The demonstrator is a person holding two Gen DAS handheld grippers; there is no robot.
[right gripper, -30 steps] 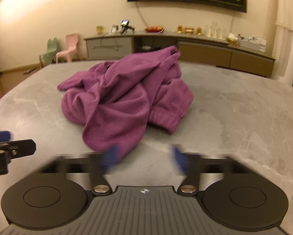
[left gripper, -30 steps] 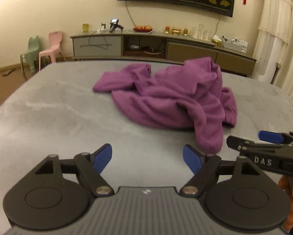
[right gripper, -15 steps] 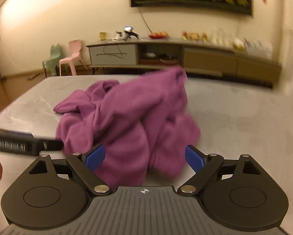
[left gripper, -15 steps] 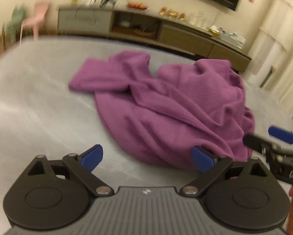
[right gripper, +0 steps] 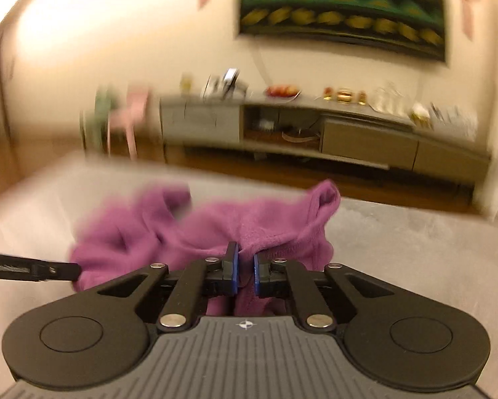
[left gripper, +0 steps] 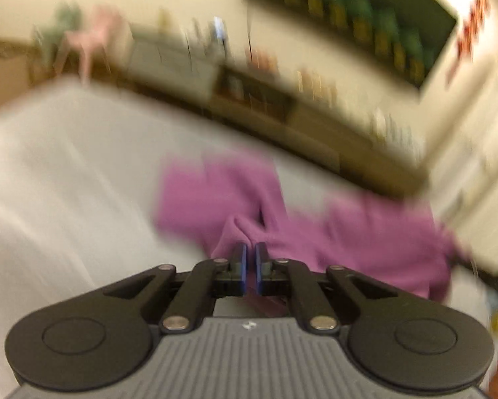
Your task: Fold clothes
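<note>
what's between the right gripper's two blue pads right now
In the right wrist view, a bunched fold of the purple garment sits pinched between the right gripper pads, fabric filling the narrow gap.

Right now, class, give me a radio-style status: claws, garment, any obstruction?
Left claw shut on garment. Right claw shut on garment too. Garment bunched, partly lifted off table. Nothing in the way.

No legible text or labels.

Left gripper (left gripper: 251, 253) pinching purple cloth (left gripper: 365, 239) between nearly closed blue pads, right gripper (right gripper: 243, 259) clamping a fold of the same cloth, both tilting, views blurring
</note>
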